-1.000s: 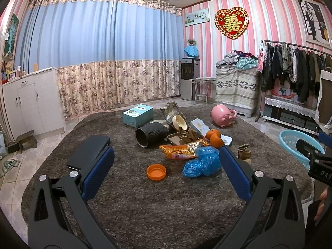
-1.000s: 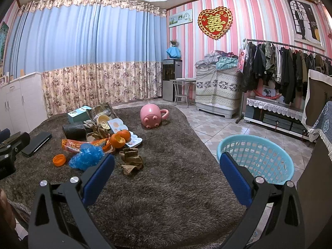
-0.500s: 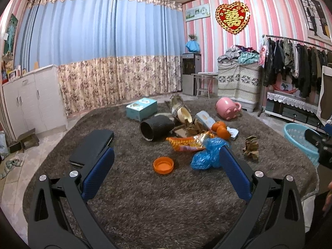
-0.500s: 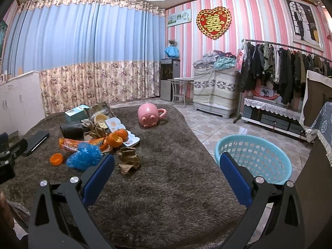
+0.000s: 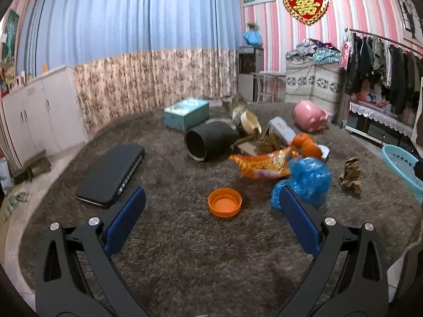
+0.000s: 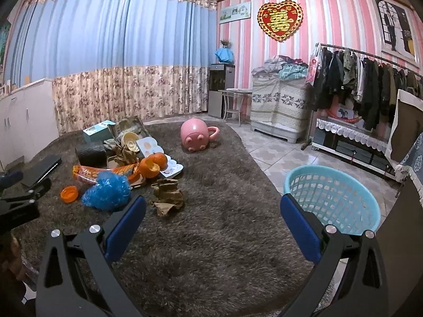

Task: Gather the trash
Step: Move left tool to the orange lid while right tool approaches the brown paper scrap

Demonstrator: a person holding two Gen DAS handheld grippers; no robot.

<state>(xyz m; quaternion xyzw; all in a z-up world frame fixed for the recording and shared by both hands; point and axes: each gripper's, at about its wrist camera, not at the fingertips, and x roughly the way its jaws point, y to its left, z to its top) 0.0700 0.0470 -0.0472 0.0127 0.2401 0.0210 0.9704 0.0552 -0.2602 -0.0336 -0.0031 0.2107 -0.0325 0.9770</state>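
Trash lies in a heap on the brown shag rug (image 5: 185, 251): an orange lid (image 5: 225, 202), a crumpled blue plastic bag (image 5: 306, 179), an orange snack wrapper (image 5: 261, 165), orange peels (image 5: 306, 145) and a brown paper wad (image 5: 351, 175). My left gripper (image 5: 211, 224) hangs open above the rug, just short of the lid. My right gripper (image 6: 211, 227) is open over bare rug, with the paper wad (image 6: 168, 194) ahead left. A light-blue basket (image 6: 333, 198) stands on the tiles, right of the right gripper.
A black tube (image 5: 208, 141), teal box (image 5: 186, 113), cream bowl (image 5: 249, 121) and pink pig pot (image 5: 309, 116) lie behind the heap. A flat black case (image 5: 112, 174) lies left. White cabinets (image 5: 34, 116) stand left, a clothes rack (image 6: 370, 87) right.
The left gripper has moved forward and down towards the orange lid and the heap. The right gripper has drifted slightly forward. Both stay open.
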